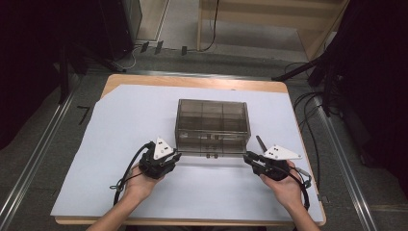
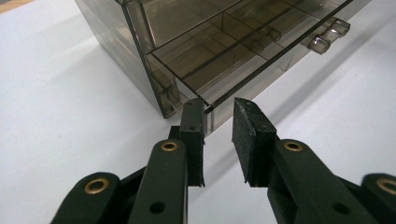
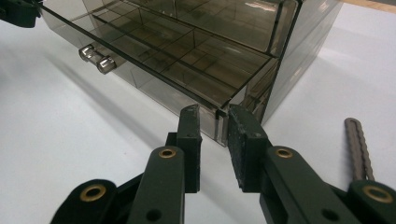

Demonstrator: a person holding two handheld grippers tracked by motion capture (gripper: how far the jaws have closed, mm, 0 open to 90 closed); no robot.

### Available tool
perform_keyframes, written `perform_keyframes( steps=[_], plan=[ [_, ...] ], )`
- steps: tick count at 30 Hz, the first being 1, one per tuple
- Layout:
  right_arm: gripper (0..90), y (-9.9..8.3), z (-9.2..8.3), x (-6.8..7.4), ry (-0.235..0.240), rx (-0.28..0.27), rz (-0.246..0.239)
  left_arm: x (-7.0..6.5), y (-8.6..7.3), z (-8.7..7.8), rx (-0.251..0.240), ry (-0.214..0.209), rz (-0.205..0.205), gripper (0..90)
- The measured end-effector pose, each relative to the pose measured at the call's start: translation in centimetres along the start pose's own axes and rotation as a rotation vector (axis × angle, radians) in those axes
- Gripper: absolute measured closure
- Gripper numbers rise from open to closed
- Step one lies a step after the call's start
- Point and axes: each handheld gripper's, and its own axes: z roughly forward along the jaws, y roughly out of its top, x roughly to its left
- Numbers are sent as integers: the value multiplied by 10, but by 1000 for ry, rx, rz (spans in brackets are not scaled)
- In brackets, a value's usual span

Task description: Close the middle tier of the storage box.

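The smoked-plastic drawer box (image 1: 212, 126) stands near the middle of the surface (image 1: 120, 144), on the white sheet, with its front toward the person's edge. Its bottom drawer (image 2: 224, 70) is pulled partly out, and 2 small clear knobs (image 2: 329, 35) sit on the drawer front. The left hand-held gripper (image 1: 174, 157) is at the drawer's left front corner; in the left gripper view 1 pad (image 2: 192, 122) touches the corner of the thin front panel while the other pad stands clear of it, so the jaws bracket the panel edge with a narrow gap and no firm pinch is evident. The right hand-held gripper (image 1: 249, 159) mirrors this at the right front corner, and in the right gripper view its jaws sit close on either side of the panel edge, apparently lightly nipping it. A grey ridged strip (image 3: 358, 147) lies on the sheet just beside the right one. The box looks light, rigid, empty and smooth-walled, so it is likely to skid on the sheet if pushed unevenly. The thin walls are probably brittle; squeeze gently. The best hold is judged to be the drawer front's 2 corners, moved evenly so the drawer does not jam.
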Motion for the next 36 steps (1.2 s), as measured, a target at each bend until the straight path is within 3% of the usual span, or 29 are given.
perform_keyframes(
  steps=[19, 36],
  plan=[
    [747, -5, -8, 5, 14, 27, -18, -9, -3, -8, 9, -25, 18, 748],
    [749, -8, -10, 8, 25, 42, -19, -10, -5, -10, 15, -22, 22, 749]
  ],
)
